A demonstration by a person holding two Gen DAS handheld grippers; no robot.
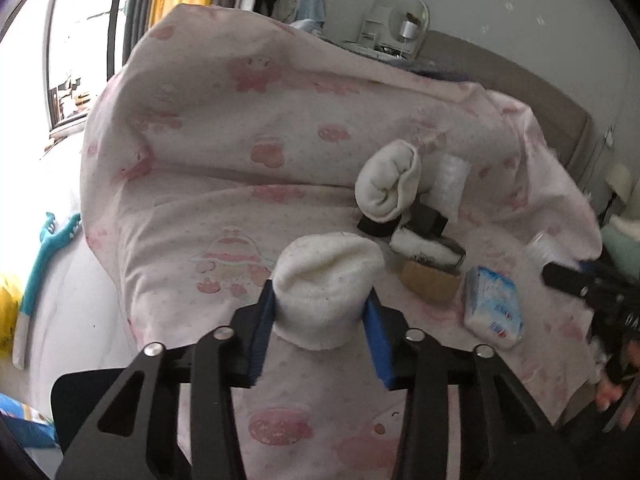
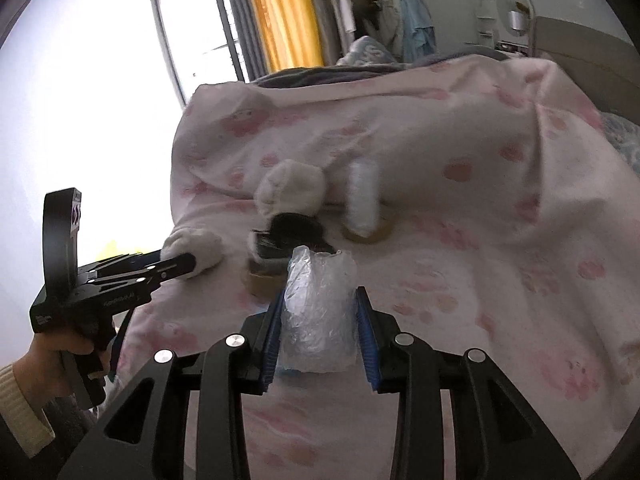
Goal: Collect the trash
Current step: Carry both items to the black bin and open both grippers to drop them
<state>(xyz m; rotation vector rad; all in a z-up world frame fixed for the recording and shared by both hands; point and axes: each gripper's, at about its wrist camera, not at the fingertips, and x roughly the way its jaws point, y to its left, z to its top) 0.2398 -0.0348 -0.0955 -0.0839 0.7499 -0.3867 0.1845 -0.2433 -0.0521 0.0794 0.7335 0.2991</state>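
My left gripper (image 1: 322,312) has its blue pads pressed against both sides of a rolled white sock (image 1: 326,280) that sits on the pink paw-print quilt (image 1: 200,152). My right gripper (image 2: 320,334) is clamped on a crumpled clear plastic bag (image 2: 318,312), held just above the quilt. Further back on the quilt lie a second rolled white sock (image 1: 388,184), a brown tape roll (image 1: 432,282) and a blue-and-white tissue pack (image 1: 494,308), close together.

Bed, pink-print quilt (image 1: 192,184): 2nd rolled sock (image 1: 386,184), tape roll (image 1: 432,280), tissue pack (image 1: 494,308) lying on it.
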